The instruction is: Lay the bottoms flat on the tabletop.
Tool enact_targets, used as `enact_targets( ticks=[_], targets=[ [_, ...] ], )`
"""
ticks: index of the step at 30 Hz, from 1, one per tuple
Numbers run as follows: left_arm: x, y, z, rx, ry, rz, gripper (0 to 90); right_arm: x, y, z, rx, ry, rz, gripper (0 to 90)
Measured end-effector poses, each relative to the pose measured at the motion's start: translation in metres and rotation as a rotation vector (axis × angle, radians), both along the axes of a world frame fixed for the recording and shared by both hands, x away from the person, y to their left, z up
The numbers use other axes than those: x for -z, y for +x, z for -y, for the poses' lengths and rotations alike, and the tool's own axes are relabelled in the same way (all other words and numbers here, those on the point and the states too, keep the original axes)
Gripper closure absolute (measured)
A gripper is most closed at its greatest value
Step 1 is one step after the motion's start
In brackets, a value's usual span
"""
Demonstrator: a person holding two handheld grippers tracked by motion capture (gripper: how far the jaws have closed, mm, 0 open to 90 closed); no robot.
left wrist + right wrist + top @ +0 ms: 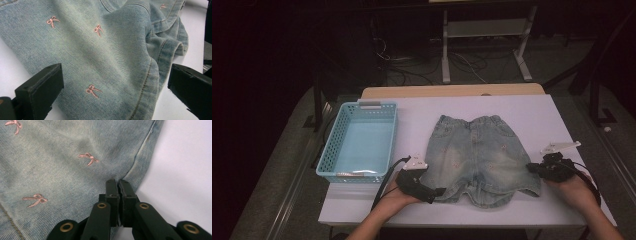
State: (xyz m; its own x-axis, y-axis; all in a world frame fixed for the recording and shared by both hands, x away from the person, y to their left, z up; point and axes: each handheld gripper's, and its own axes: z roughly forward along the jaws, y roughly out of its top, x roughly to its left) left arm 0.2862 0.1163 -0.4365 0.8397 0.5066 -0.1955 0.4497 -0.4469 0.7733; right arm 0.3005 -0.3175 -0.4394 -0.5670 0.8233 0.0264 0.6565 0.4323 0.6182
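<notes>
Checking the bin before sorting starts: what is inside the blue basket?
The blue basket looks empty in the high view: its pale floor shows bare. The strip of floor just behind its near wall is hidden. The denim shorts lie beside it on the table.

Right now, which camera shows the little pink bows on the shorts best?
The left gripper view: several pink bows sit sharp on the denim shorts. The right gripper view shows bows too, partly cropped. In the high view they are mere specks.
</notes>
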Motion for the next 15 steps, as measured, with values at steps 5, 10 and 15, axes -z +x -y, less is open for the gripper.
enact_targets(
  ticks=[5, 10, 15],
  targets=[
    [0.000, 0.001, 0.000, -0.001, -0.001, -0.001, 0.0, -0.012, -0.001, 0.011, 0.032, 0.033, 0.040, 86.6],
    [0.000, 0.000, 0.000, -0.002, -0.002, -0.001, 0.0, -0.015, 0.004, 0.025, 0.067, 0.022, 0.050, 86.7],
    [0.001, 0.000, 0.001, 0.000, 0.001, -0.002, 0.0, -0.009, 0.016, 0.032, 0.065, 0.016, 0.039, 86.7]
  ],
)
